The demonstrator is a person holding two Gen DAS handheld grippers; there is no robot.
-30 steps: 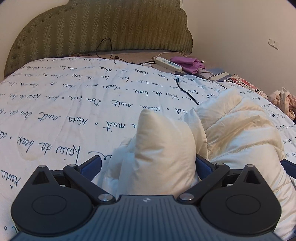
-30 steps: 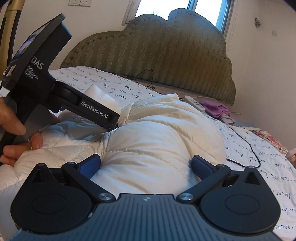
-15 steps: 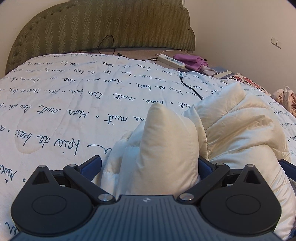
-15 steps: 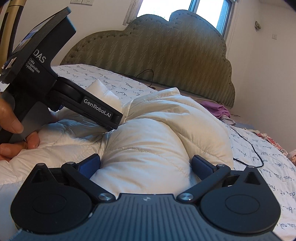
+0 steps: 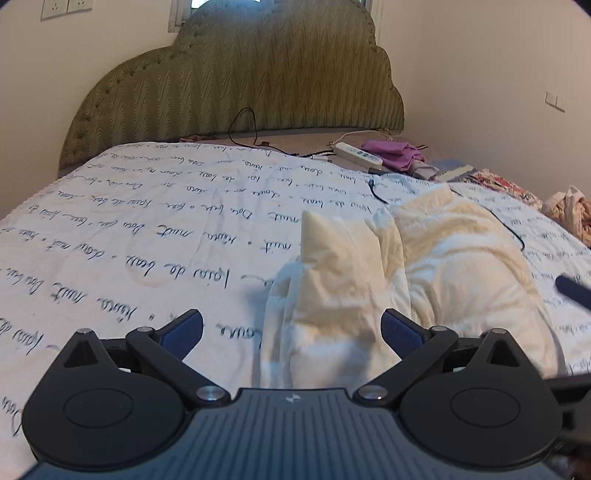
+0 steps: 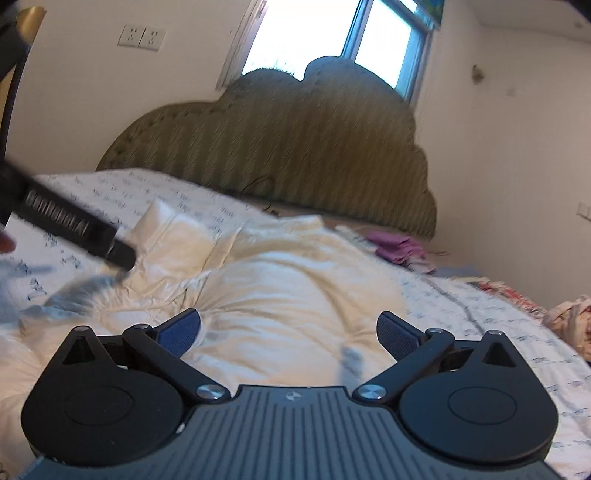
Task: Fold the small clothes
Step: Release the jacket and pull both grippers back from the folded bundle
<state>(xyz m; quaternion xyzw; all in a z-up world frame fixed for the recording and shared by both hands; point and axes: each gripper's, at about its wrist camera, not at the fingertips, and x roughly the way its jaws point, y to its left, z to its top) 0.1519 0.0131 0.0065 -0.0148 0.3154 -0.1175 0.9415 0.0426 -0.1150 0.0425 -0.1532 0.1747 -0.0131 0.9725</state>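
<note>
Just one cream jacket (image 5: 424,266), two hand-held grippers (image 5: 291,332) (image 6: 288,334)

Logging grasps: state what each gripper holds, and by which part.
Nothing is held. The left gripper and right gripper are both open, over the cream puffer jacket lying on the bed.

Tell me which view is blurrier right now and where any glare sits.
Right wrist view: heavy motion smear across the headboard, cream jacket and left claw; the window is blown out white. Left wrist view: sharper and evenly lit, with smear only on the nearest bedspread lettering and the right claw's fingertip at the frame edge.
</note>
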